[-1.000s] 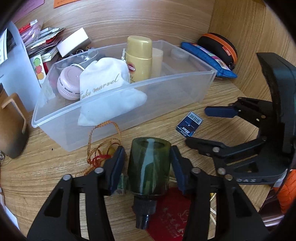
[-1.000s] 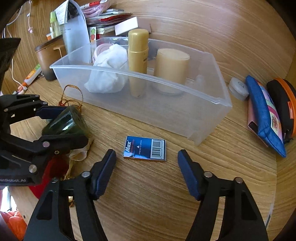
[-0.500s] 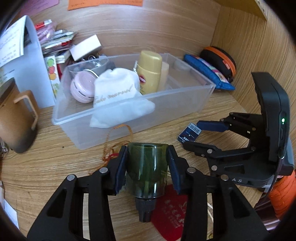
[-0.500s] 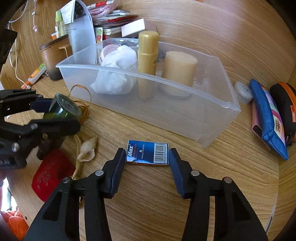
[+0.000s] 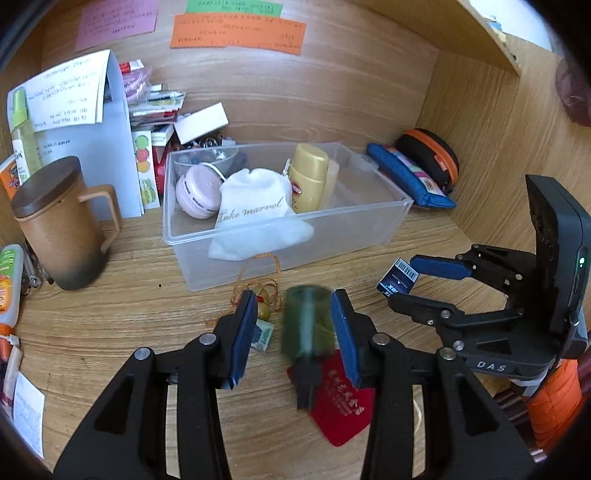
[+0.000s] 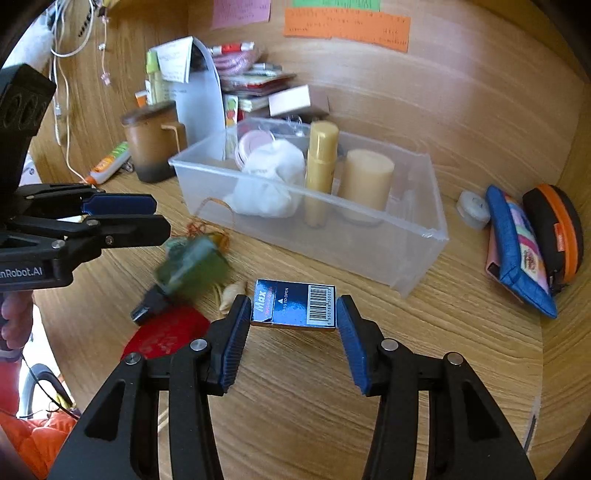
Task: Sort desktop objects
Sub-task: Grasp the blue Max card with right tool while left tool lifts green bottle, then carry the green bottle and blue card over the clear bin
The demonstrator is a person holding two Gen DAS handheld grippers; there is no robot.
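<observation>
My right tongs (image 6: 293, 325) clamp the blue Max box (image 6: 294, 308); my left tongs (image 5: 293, 332) gape, the blurred green bottle (image 5: 307, 325) loose between their fingers.

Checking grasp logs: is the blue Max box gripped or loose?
Gripped: the right gripper's pads press both ends of the blue Max box, lifted off the desk.

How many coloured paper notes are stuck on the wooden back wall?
3. A pink note at upper left, a green note at the top middle, an orange note just below it. More may be hidden beyond the picture's edge.
</observation>
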